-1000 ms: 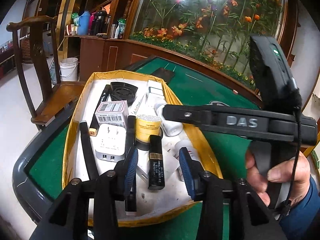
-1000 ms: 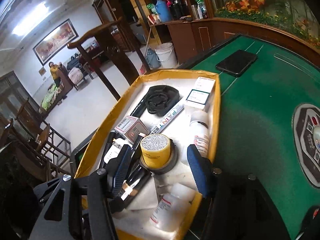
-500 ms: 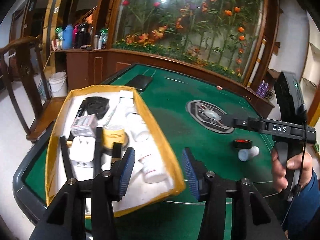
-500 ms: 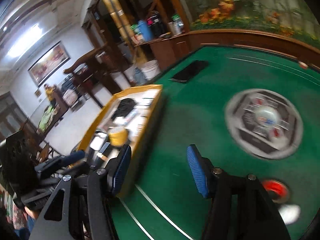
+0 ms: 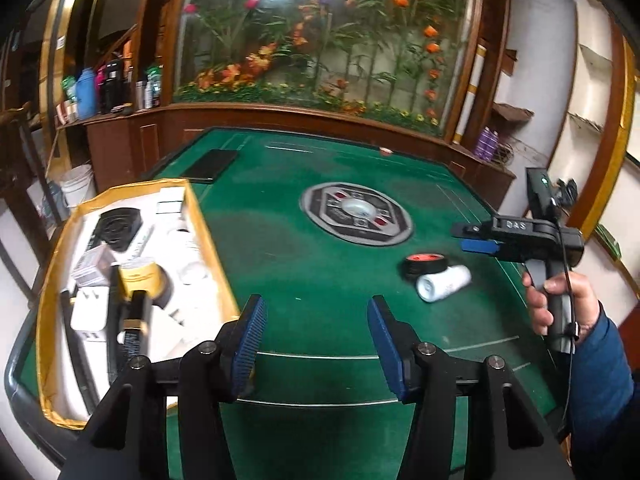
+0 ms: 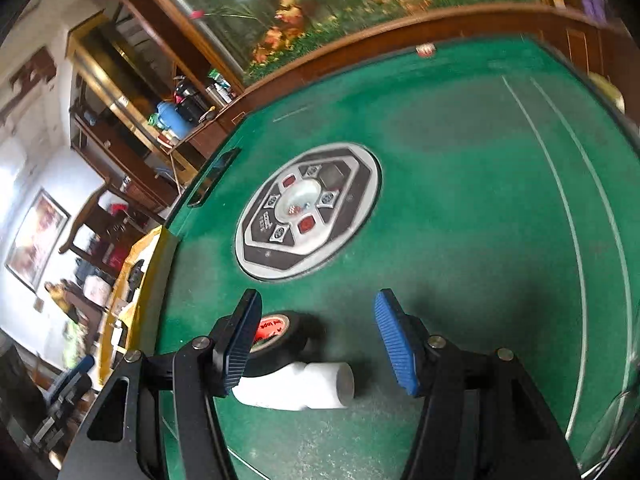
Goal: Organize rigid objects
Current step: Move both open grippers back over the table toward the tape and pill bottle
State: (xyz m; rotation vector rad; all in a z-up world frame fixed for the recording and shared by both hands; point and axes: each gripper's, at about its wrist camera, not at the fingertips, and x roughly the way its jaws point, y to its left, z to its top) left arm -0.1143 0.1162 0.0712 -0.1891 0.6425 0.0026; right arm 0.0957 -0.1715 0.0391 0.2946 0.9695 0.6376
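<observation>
A black tape roll with a red core lies on the green table, touching a white bottle that lies on its side. My right gripper hovers open just over both, its left finger in front of the roll and nothing gripped. In the left wrist view the tape roll and bottle sit at the right, under the right gripper that a hand holds. My left gripper is above bare felt with its jaws opening and nothing between them. The yellow-rimmed tray at the left holds several items.
A round control panel is set into the table's middle. A flat black device lies at the far left edge. A wooden ledge with flowers runs behind the table. The tray's rim shows at the left in the right wrist view.
Both grippers swung right, away from the tray and over the green table. The right one came over the tape roll and bottle. The left jaws stand wider.
</observation>
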